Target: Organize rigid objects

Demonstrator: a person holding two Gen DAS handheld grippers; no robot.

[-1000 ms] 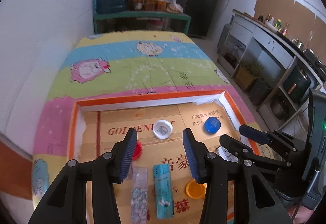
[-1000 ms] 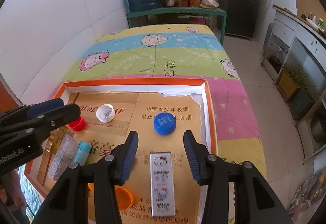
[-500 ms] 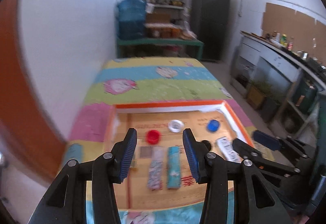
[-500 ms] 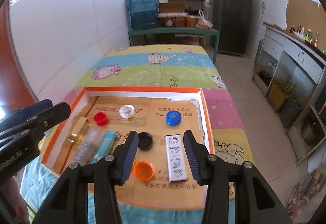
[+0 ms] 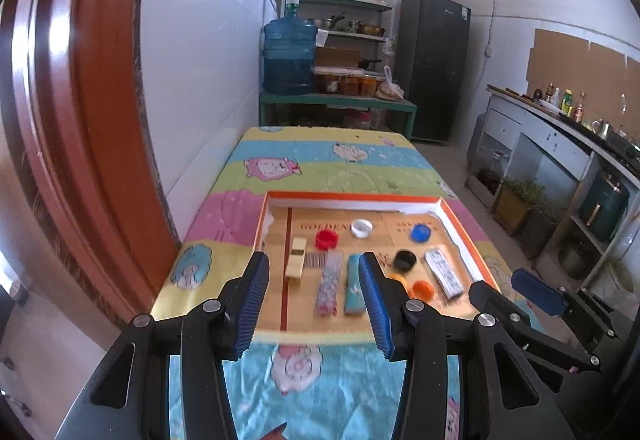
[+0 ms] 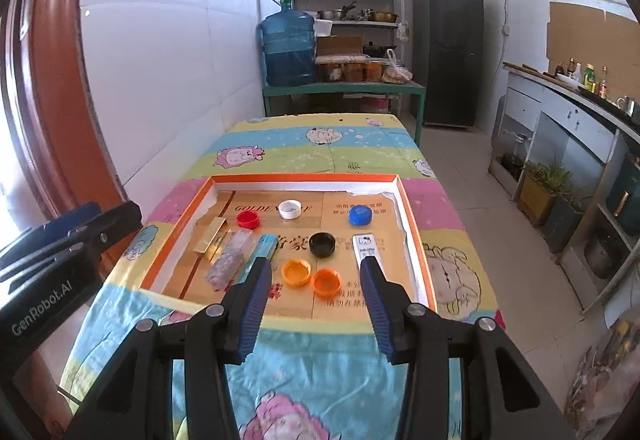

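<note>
An orange-rimmed cardboard tray (image 6: 304,177) lies on the cartoon-print tablecloth. In it are a red cap (image 6: 247,218), a white cap (image 6: 290,208), a blue cap (image 6: 360,215), a black cap (image 6: 322,243) and two orange caps (image 6: 296,272). A gold box (image 6: 212,236), a glitter lighter (image 6: 230,264), a teal lighter (image 6: 266,242) and a white lighter (image 6: 366,246) lie there too. My left gripper (image 5: 314,304) hangs open above the tray's near edge (image 5: 328,334), holding nothing. Beside it, my right gripper (image 6: 314,304) is open and empty, back from the tray.
A white tiled wall and a red-brown door frame (image 5: 80,119) run along the left. Beyond the table stand a blue water jug (image 6: 288,51), shelves and a black fridge (image 6: 448,47). A counter with bottles (image 6: 580,79) lines the right side across a tiled floor.
Both grippers have drawn back and up from the tray, so the whole tray and the table's near end now show. Their jaws kept the same gap.
</note>
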